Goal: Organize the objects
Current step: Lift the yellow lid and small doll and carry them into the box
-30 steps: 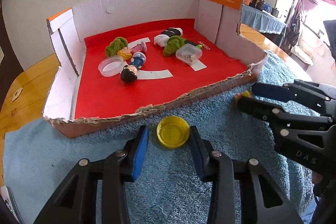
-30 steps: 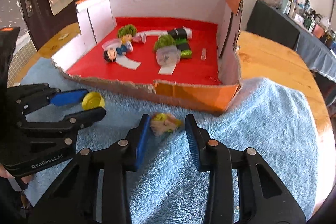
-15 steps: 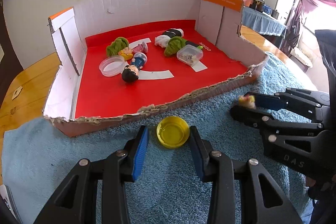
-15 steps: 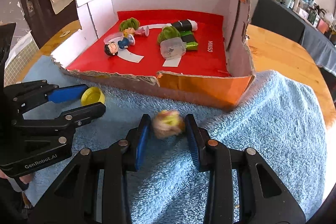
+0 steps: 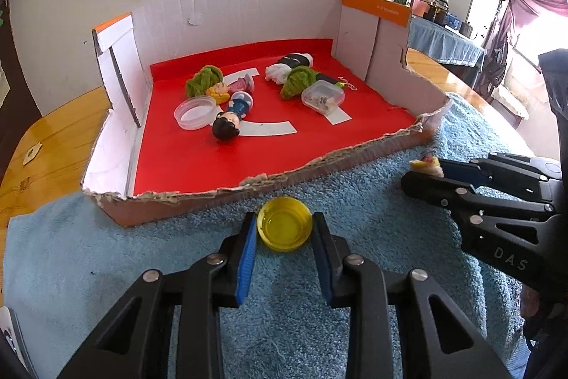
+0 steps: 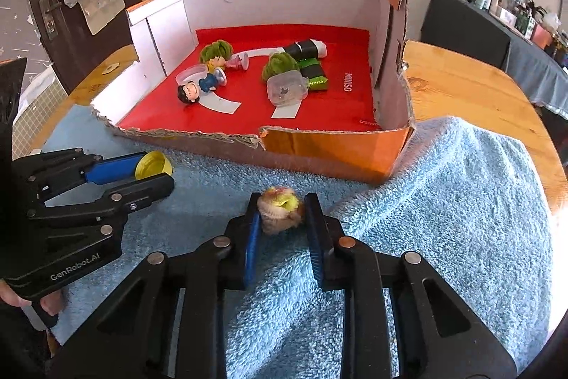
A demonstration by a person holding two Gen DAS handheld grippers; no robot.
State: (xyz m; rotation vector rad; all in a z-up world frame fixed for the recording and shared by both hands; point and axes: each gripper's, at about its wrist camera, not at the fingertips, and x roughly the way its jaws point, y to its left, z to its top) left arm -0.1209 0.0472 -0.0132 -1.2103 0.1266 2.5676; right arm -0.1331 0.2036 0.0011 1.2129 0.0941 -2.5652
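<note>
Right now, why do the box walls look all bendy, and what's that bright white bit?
Left wrist view: the fisheye lens curves the cardboard box walls, and window glare whites out the right edge. Right wrist view: same bending, with the blue towel washed out at the right.

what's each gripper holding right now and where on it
The left gripper, jaws just closing, clamps the yellow cap across its rim. The right gripper, also closing, pinches the small yellow-topped toy by its sides.

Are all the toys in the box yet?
Almost. Several toys already lie in the red box. The left gripper has just closed on the yellow cap, the right gripper on a small fuzzy toy. Both still need putting in.
</note>
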